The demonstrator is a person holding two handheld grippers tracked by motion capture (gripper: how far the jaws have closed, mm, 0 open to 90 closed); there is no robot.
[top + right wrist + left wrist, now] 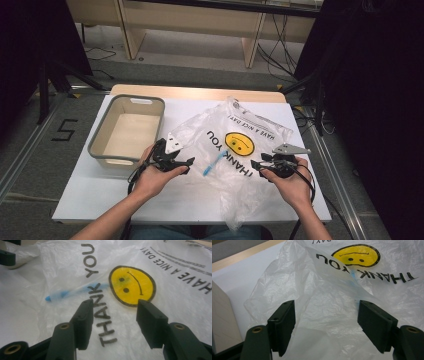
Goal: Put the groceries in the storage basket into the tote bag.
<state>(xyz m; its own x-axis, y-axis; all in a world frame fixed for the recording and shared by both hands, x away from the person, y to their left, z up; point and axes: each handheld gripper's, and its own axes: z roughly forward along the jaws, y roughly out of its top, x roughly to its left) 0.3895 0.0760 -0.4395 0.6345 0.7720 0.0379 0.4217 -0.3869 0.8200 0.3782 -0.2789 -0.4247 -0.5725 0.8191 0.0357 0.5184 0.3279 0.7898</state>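
Grey plastic, that is the rectangular bin (pixel 126 131), sitting empty at the counter's (pixel 95 197) left edge toward the far corner. Just right of it, near the front, the left tool (pixel 176 161) rests low with its jaws spread wide; in the left gripper view the crinkled edge of the thin clear plastic bag printed with a yellow smiley and "THANK YOU" (pixel 332 305) rises between the pads, but neither pad presses on it, so it is let go. The bag (pixel 235 145) lies flat over the middle and right of the counter, reaching from the far edge to the front edge. Inside it, near the middle, a small blue pen-like object (pixel 213 163) shows through the film; it is too blurred to name surely. At the right, the right tool (pixel 262 162) hovers over the lettering with jaws parted and nothing between them, as the right gripper view confirms over the bag (pixel 105 305) and the blue object (pixel 72 293).

The work looks like handling the bag with the blue thing in it. To do it well, I would pinch the film at an edge or a raised fold, not flat sheet, where the pads only skid. Take both sides before lifting, keep the mouth uppermost so the blue piece stays in, and lift slowly, since such thin plastic slips and billows.
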